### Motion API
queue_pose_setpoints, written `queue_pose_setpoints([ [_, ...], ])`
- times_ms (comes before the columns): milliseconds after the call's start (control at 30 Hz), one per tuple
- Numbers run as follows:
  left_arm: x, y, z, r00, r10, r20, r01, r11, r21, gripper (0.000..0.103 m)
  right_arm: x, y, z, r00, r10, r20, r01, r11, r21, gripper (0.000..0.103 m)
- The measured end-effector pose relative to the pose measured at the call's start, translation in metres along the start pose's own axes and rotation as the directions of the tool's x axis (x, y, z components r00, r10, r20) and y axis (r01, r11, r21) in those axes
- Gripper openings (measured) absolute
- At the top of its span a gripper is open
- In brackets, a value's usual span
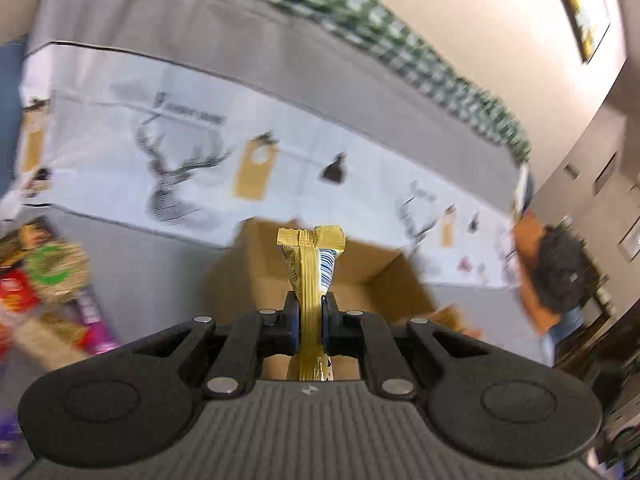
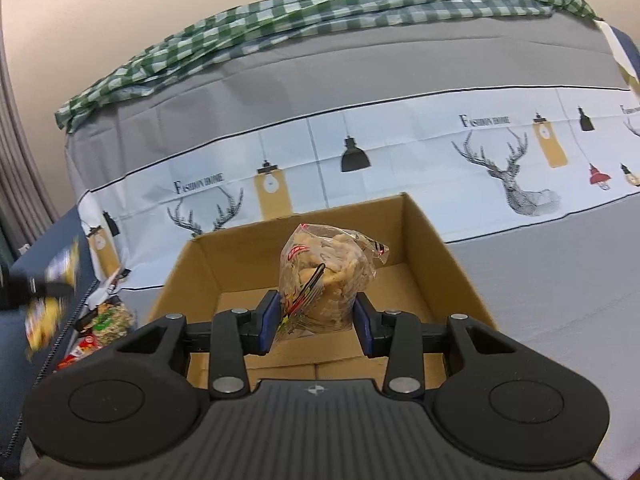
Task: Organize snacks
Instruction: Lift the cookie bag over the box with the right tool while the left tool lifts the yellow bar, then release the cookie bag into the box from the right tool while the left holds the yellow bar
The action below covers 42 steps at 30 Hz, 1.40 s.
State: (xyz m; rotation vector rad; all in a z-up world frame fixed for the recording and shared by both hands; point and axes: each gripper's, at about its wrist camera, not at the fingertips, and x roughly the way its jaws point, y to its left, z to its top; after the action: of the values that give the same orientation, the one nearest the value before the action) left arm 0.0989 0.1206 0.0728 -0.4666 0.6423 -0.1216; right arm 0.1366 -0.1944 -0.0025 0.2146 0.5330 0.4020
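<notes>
A thin gold foil snack bar [image 1: 310,280] stands pinched in the left gripper [image 1: 310,316], above the open brown cardboard box [image 1: 384,276]. The right gripper [image 2: 316,320] clamps a clear bag of beige biscuits [image 2: 326,276] over that box [image 2: 436,240]. The slim bar could slide out if swung; both hands converging risk a collision.

The box [image 2: 420,240] sits before the bed [image 2: 360,80], snacks [image 2: 108,320] left.
</notes>
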Motion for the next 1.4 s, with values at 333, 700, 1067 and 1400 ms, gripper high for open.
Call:
queue_pose_setpoints([
  [333, 0.045, -0.027, -0.033, 0.997, -0.060, 0.038, 0.059, 0.998, 0.031, 0.011, -0.002, -0.007, -0.003, 0.998, -0.049, 0.028, 0.050, 0.998, -0.026, 0.041],
  [700, 0.062, -0.041, -0.040, 0.997, -0.060, 0.045, 0.054, 0.990, 0.130, 0.011, 0.009, -0.014, 0.000, 0.996, -0.087, 0.033, 0.087, 0.996, 0.004, 0.041],
  [1067, 0.061, -0.041, -0.043, 0.998, -0.054, 0.044, 0.047, 0.987, 0.151, 0.011, 0.014, -0.008, 0.000, 0.996, -0.081, 0.028, 0.082, 0.997, -0.013, 0.041],
  [1400, 0.060, -0.041, -0.043, 0.998, -0.049, 0.050, 0.041, 0.987, 0.154, 0.011, 0.015, -0.008, 0.000, 0.996, -0.086, 0.027, 0.087, 0.996, -0.026, 0.041],
])
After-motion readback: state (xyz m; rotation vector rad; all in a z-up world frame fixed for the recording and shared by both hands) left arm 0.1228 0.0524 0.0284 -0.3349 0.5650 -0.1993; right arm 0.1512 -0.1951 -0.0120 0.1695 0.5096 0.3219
